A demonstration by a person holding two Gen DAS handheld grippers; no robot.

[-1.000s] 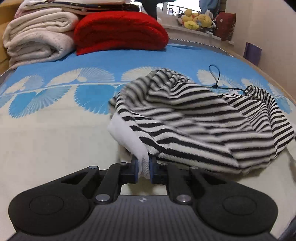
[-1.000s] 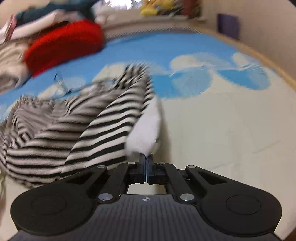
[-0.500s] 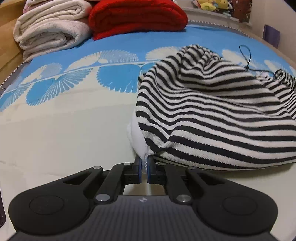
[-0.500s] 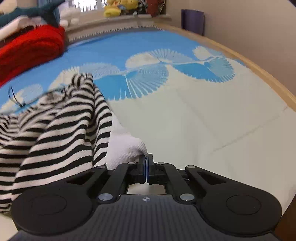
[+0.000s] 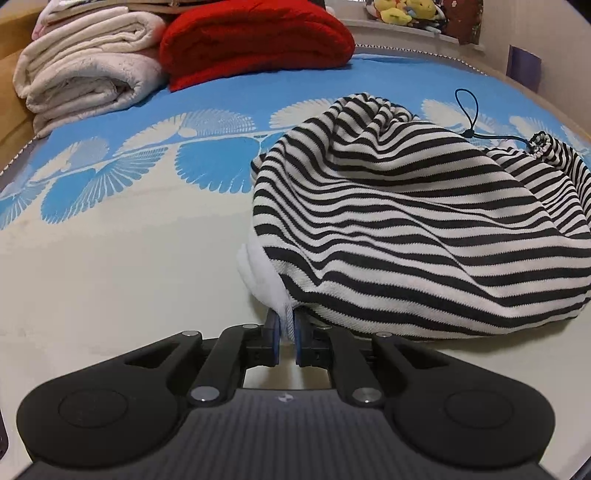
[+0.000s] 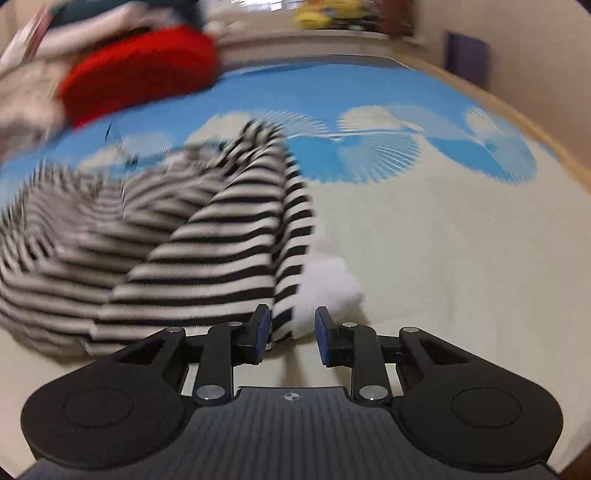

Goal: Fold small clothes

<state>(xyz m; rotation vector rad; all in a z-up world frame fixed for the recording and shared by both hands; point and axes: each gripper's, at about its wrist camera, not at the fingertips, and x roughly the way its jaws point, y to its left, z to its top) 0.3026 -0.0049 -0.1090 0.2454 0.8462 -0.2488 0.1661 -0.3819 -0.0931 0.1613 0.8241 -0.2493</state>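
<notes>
One striped garment (image 5: 417,229) on the bed (image 5: 110,266), black and white bands, bunched into a mound that fills the right half of the left wrist view. Its long axis runs from the lower centre of that frame out toward the right edge, where the fabric is cut off. A gathered end with a dark drawstring (image 5: 471,122) sits at the upper right, the cord looping up over the blue print.

The left claw (image 5: 285,328) is pinched on a white edge of the garment at bottom centre, blue pads close together with cloth between them. In the right wrist view, the right claw (image 6: 291,330) stands apart, a wide gap between its two blue pads; the striped garment (image 6: 207,236) and its white lining lie in that gap but nothing is gripped. Here the garment stretches from the claw toward the upper left.

The right wrist view is smeared: the stripes on the left side blur together, and the far background cannot be read clearly.

At the upper left of the left wrist view: one red folded blanket (image 5: 255,37), and beside it a stack of cream blankets (image 5: 88,70), layers hard to count. Yellow plush toys (image 5: 399,11) line the sill at the top, cut off by the frame; their number cannot be told.
</notes>
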